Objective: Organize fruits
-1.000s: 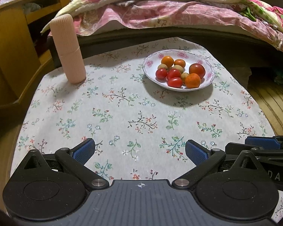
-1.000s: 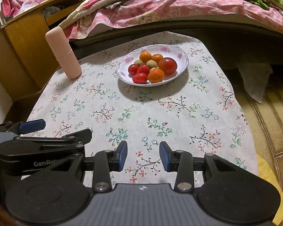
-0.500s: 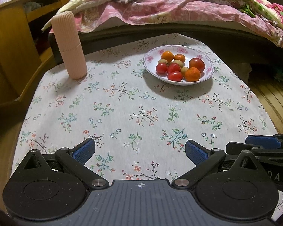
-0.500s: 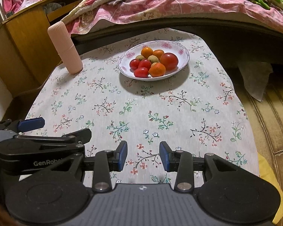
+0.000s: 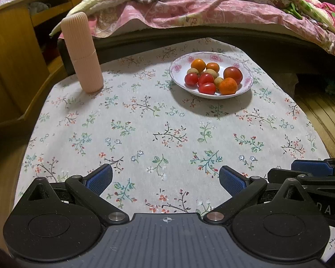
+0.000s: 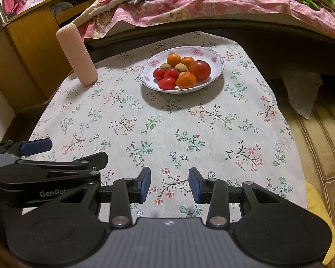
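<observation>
We find the fruits, glossy and round, heaped in a floral-rimmed ceramic bowl on the far printed tablecloth, near a ribbed pink cylinder. Left gripper gapes wide, empty; right gripper partly spread, empty.

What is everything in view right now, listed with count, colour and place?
plate: one, white with pink flowers, far side of table
tomatoes: four, red, on plate
oranges: three, orange, on plate
small round fruits: about three, tan, mid-plate
ribbed cylinder: one, pink, upright, left of plate
tablecloth: one, floral
quilt: pink, on bed behind
cabinet: wooden, far left
left hand-held gripper: open, empty
right hand-held gripper: open, empty
</observation>
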`<state>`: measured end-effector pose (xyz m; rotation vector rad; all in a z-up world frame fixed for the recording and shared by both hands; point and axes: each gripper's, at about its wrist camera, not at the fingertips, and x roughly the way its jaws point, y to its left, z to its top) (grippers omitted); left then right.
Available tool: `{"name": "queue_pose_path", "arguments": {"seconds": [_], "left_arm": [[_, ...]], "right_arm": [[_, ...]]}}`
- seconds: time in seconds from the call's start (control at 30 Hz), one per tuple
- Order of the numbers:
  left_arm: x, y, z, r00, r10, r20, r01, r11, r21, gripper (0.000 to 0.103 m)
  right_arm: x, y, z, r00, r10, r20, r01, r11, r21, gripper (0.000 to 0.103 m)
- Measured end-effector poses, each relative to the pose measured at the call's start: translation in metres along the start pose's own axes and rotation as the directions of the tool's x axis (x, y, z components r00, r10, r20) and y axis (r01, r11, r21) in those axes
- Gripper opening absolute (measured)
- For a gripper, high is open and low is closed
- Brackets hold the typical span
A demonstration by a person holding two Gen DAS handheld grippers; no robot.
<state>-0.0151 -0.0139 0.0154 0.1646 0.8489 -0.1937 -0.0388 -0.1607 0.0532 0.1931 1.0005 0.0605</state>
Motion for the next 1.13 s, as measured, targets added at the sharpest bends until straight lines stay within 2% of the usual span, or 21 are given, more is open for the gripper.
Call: {"name": "queue_pose_path", "arguments": {"seconds": [1.13], "left_arm": [[-0.001, 0.0014, -0.0025, 1.0, 0.006, -0.006, -0.006, 1.0, 0.009, 0.102]], "right_arm": [[0.0017, 0.0015, -0.0022, 1.0, -0.001, -0.008, 0.001, 1.0, -0.003, 0.04]]}}
